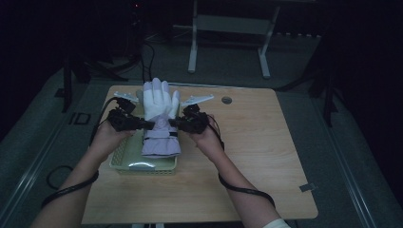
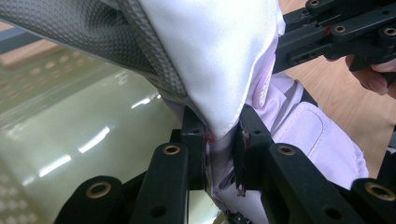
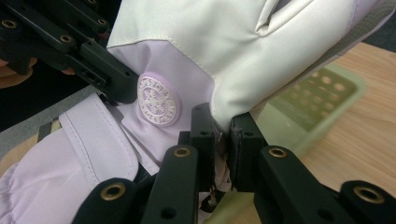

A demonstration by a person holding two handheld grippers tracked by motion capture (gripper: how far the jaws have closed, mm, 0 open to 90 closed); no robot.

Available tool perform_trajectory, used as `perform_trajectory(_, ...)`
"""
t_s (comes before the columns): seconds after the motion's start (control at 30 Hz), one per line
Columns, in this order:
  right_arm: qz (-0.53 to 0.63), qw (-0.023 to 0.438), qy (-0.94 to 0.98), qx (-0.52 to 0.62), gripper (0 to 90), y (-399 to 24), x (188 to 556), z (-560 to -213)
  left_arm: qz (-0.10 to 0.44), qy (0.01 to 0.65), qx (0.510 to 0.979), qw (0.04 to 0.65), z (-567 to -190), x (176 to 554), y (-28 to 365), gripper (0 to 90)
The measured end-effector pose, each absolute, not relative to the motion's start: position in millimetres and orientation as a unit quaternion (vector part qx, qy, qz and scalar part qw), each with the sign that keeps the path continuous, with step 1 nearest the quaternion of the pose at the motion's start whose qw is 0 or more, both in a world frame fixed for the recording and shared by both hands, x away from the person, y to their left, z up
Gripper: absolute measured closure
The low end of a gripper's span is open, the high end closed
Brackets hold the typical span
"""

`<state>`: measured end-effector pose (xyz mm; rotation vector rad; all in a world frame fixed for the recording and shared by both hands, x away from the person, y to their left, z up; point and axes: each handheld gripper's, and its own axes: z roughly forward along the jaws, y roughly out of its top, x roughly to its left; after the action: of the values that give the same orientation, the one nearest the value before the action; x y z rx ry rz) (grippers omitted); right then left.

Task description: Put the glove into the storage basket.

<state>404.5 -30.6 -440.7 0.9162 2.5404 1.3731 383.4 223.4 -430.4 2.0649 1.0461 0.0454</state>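
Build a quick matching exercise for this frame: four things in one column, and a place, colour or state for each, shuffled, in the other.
Things:
1. glove
2. basket
3. round snowflake badge
4. table

Descriptions:
A. pale green, on the table under the glove's cuff
B. light wood surface with a small round hole near the far edge
C. white and lilac, pinched from both sides by the left tool and the right tool
D. lilac, on the glove near the wrist

Pairs: 1-C, 2-A, 3-D, 4-B
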Motion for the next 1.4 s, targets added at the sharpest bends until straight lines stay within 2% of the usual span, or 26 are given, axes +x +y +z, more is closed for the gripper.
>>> perform_trajectory(0.33,0.453,0.038,0.834,0.312,82.2,1,411,-456,0.024,0.423,0.818,0.389,-444,389,252,77.1)
perform_trajectory(0.8,0.418,0.023,0.841,0.343,82.3,9,407,-501,-0.006,0.439,0.828,0.348,-489,392,247,77.1)
perform_trajectory(0.93,0.402,0.026,0.848,0.343,82.2,10,401,-512,-0.018,0.456,0.823,0.338,-499,389,244,77.0)
perform_trajectory(1.23,0.372,0.059,0.863,0.336,81.6,14,393,-509,-0.023,0.456,0.823,0.337,-504,386,241,77.0)
perform_trajectory(1.4,0.352,0.067,0.869,0.340,81.4,17,391,-509,-0.009,0.454,0.834,0.312,-508,388,234,75.7)
